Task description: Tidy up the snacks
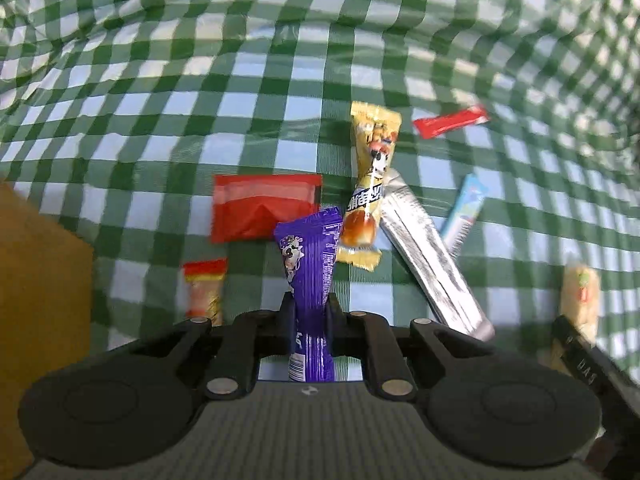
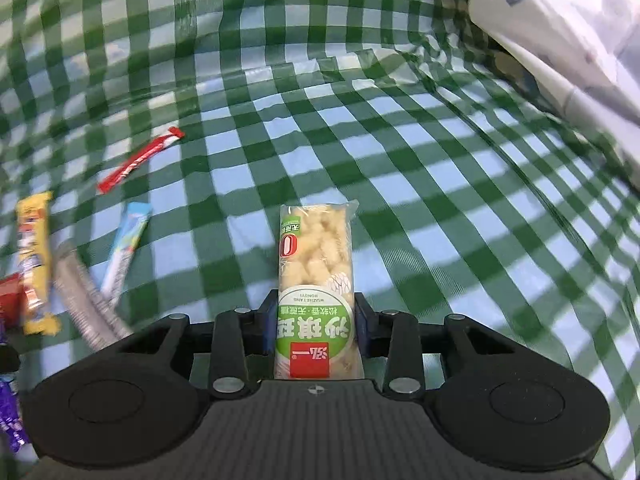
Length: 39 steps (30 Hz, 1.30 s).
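Observation:
In the left wrist view my left gripper (image 1: 310,306) is shut on a purple snack bar (image 1: 310,264) that stands up between its fingers. In the right wrist view my right gripper (image 2: 316,310) is shut on a pale puffed-rice bar with a green label (image 2: 316,264), its pads pressing both long sides. Loose on the green checked cloth (image 1: 240,120) lie a red packet (image 1: 260,208), a yellow bar (image 1: 370,184), a silver bar (image 1: 432,264), a blue stick (image 1: 466,216), a red stick (image 1: 450,120) and a small orange packet (image 1: 204,288).
A brown cardboard box (image 1: 36,300) stands at the left edge of the left wrist view. A white patterned fabric (image 2: 560,20) lies at the upper right of the right wrist view. The cloth is wrinkled towards the back.

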Motion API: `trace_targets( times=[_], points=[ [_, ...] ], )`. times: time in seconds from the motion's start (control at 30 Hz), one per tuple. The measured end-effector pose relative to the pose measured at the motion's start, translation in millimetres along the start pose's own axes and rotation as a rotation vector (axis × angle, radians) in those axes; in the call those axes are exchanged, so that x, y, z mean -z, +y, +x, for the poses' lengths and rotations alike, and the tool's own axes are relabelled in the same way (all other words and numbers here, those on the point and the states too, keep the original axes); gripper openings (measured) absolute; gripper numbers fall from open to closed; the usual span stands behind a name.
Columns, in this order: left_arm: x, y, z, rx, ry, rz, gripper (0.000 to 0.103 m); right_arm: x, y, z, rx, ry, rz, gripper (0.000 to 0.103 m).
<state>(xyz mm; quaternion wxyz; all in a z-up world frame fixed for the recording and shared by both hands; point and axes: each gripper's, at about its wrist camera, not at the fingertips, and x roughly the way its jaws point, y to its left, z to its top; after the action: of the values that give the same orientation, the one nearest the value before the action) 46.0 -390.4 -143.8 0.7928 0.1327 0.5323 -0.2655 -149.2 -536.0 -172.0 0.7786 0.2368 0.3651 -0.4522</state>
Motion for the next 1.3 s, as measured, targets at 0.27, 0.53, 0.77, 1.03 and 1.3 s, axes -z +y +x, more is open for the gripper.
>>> trace_targets(
  times=[0.27, 0.53, 0.77, 1.03, 1.3],
  points=[
    [58, 53, -113, 0.139, -0.062, 0.048, 0.015, 43, 7, -113, -0.116, -0.054, 0.045, 0.038],
    [139, 134, -230, 0.095, -0.153, 0.079, 0.015, 108, 57, -254, -0.311, -0.096, -0.053, 0.038],
    [207, 223, -297, 0.007, -0.193, 0.012, 0.015, 176, 106, -337, -0.521, -0.053, -0.189, 0.038],
    [271, 301, -336, -0.030, -0.242, -0.041, 0.015, 235, 163, -408, -0.618, -0.025, -0.358, 0.038],
    [301, 327, -352, 0.020, -0.288, -0.074, 0.015, 256, 175, -444, -0.585, -0.065, -0.406, 0.038]
  ],
)
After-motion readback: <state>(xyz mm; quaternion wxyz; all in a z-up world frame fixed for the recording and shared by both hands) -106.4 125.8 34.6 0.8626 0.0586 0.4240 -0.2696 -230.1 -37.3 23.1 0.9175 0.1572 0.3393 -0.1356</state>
